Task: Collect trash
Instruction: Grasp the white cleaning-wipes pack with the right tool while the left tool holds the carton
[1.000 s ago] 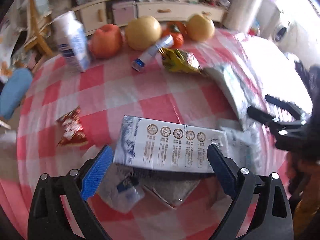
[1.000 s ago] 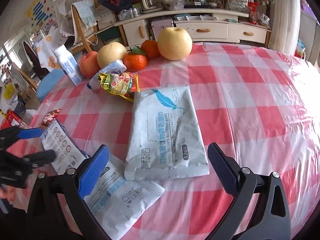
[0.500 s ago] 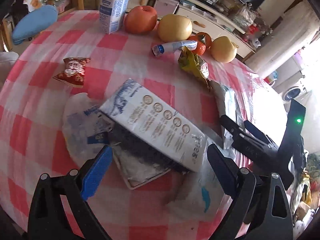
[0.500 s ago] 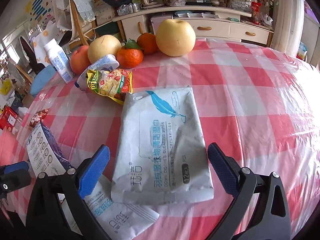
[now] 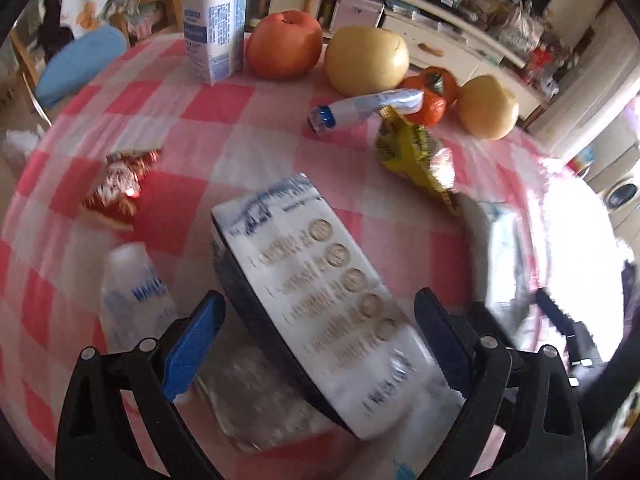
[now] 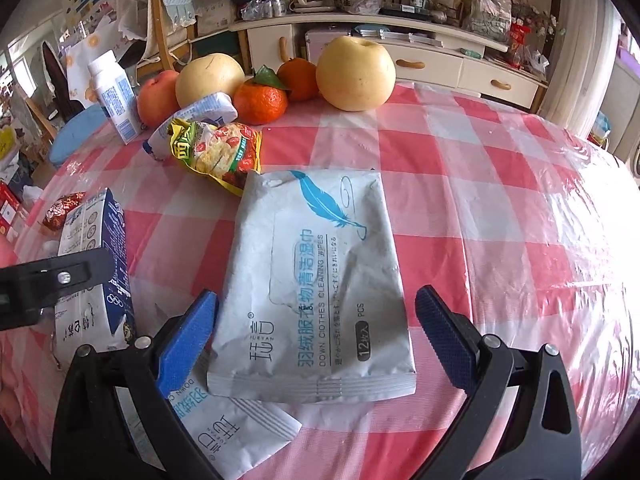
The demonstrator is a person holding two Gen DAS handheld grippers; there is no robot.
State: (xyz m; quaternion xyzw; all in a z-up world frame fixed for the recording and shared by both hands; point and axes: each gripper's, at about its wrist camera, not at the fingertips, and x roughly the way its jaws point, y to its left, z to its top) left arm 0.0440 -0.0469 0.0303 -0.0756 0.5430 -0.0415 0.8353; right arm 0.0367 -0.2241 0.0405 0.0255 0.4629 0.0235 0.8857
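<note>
Both your grippers stand wide and hold nothing. Since half a second ago your left gripper [image 5: 316, 340] came closer over the milk carton [image 5: 320, 300], which lies between its jaws. Your right gripper [image 6: 316, 332] straddles the wipes pack [image 6: 316, 280] — now nearer. Beyond that pack: two pears, two tangerines, one apple [image 6: 156, 96] — and one yellow snack bag [image 6: 218, 152].

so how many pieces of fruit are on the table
5: a red apple beside the milk carton, a yellow pear next to it, two oranges in the middle, and a bigger pear on the right.
</note>
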